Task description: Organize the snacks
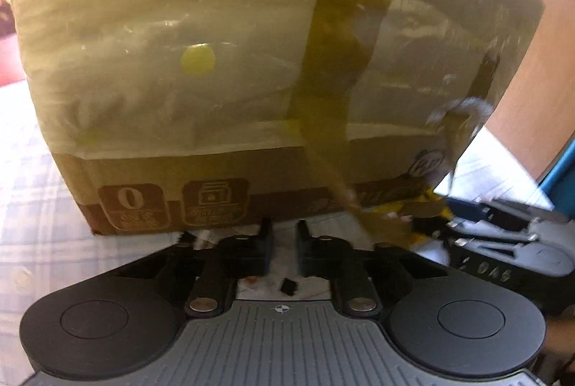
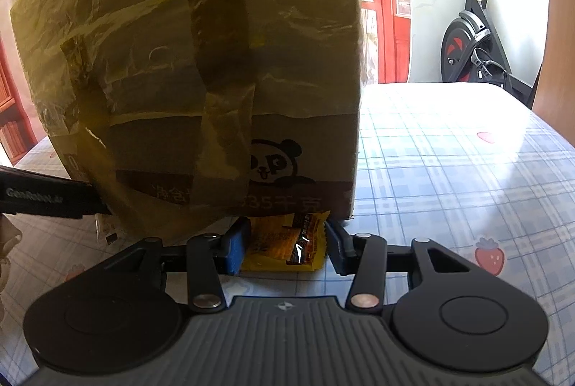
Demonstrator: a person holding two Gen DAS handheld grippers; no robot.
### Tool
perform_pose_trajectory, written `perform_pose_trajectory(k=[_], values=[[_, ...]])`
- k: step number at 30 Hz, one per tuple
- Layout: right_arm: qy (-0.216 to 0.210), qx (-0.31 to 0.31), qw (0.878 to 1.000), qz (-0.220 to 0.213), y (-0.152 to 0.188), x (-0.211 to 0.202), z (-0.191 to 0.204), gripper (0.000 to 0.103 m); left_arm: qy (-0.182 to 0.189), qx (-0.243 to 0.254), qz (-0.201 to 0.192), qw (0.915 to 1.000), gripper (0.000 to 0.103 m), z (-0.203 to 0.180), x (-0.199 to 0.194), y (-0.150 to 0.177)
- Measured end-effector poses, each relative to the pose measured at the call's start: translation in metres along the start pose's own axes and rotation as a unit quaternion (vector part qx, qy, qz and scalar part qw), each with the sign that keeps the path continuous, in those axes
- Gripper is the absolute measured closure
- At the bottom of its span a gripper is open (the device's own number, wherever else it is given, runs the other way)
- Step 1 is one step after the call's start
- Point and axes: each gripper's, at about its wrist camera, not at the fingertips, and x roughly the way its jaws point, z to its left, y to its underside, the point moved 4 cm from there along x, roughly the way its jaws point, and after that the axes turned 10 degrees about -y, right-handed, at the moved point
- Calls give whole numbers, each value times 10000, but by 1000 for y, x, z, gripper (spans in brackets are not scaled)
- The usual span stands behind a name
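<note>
Right view only: right gripper (image 2: 285,244) pinching a yellow snack packet (image 2: 284,242) on the table (image 2: 449,170) beside the taped box (image 2: 201,80), printed with a panda. Left view: left gripper (image 1: 284,235) pressed together, empty; box (image 1: 251,62) label "0".

Both grippers share black linkage arms with silver rivets and ribbed grey bodies; the right gripper (image 2: 285,244) has blue pads (image 2: 235,251).

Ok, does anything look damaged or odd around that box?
The cardboard box is patched with crinkled, peeling tape strips, and torn scraps lie at its base. A yellow snack packet sits tight against its bottom edge.
</note>
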Motion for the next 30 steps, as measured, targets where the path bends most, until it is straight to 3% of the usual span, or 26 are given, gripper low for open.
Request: perform_pose_trajectory(k=[13,19,22,24,30], values=[[-36,60,10000,1,0,2,-3,55,128,-177,137,9997,102,15,-8,16],[-53,78,10000,-8,0,2,-4,55,-191,-209,169,9995,99,8,-16,22],[-64,87,9999,-16,0,2,-5,55,-276,-417,222,9985,90,8,-17,24],[-69,91,9999,-22,0,1,-5,55,-354,-505,291,9977,67,8,-16,25],[-86,105,9999,-26,0,1,-6,55,-326,-891,329,9949,64,10,-12,20]])
